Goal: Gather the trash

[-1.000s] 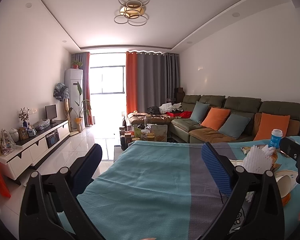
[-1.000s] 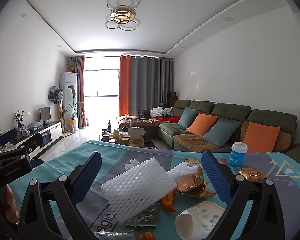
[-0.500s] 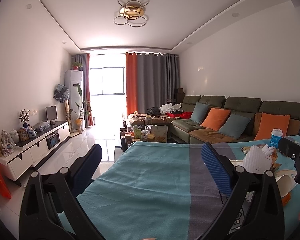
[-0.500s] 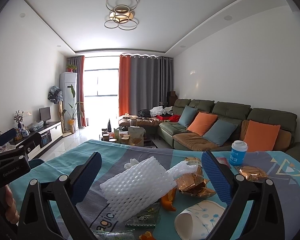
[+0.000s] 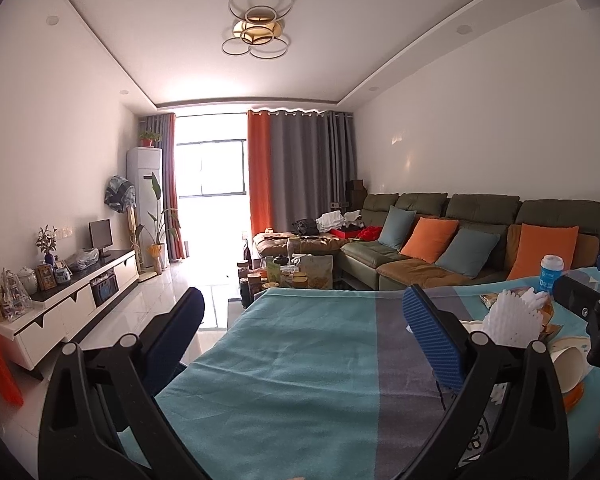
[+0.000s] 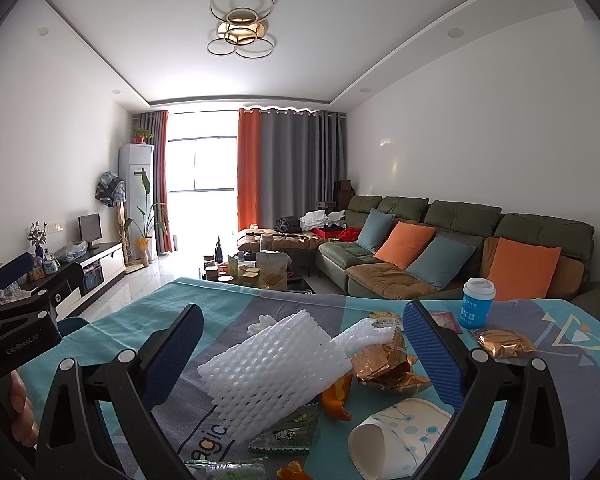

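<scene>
A: Where is the trash sitting?
B: White foam netting (image 6: 276,364) is lying mid-desk (image 6: 560,344), touching gold foil wrappers (image 6: 388,368) and orange peel (image 6: 336,400); a tipped paper cup (image 6: 396,436) is showing an empty mouth, a capped blue bottle (image 6: 477,304) is standing beyond.
A: And the tools?
B: The right tool (image 6: 300,352) is gaping wide around the netting, gripping nothing. The left tool (image 5: 300,332) is hanging wide open over bare cloth; its view is catching only the pile's edge.

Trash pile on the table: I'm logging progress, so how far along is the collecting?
Nothing looks collected. Both the left gripper and right gripper are open and empty. The white foam net, gold wrappers, orange peel, paper cup and blue cup lie on the tablecloth.
</scene>
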### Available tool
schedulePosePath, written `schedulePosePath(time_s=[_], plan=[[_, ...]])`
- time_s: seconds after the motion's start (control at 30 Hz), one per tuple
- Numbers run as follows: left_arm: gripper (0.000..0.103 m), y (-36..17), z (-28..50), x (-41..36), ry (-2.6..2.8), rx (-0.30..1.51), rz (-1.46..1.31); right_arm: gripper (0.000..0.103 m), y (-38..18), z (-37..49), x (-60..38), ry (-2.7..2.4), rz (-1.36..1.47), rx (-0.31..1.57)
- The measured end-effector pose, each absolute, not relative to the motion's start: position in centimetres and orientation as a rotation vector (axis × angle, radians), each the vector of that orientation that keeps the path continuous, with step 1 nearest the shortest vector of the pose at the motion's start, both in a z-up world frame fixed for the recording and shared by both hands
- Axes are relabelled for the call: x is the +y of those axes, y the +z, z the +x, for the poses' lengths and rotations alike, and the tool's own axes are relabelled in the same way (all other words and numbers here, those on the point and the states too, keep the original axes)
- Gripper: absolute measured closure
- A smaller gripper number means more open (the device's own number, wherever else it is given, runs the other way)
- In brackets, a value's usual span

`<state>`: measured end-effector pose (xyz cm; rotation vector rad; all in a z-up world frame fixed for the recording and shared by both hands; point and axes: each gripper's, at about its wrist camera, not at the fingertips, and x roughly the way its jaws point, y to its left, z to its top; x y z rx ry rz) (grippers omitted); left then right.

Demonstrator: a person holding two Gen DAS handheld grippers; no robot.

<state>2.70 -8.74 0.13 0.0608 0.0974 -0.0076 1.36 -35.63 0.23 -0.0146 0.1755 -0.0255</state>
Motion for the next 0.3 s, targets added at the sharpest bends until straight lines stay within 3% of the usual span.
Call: schedulePosePath(time_s=[0.3], plan=[[0.006,-0.39,3.43,-8.60,-0.004,0.160,0.040,0.006,0.12,1.19,-35.41,-0.023,-0.011,0.185]])
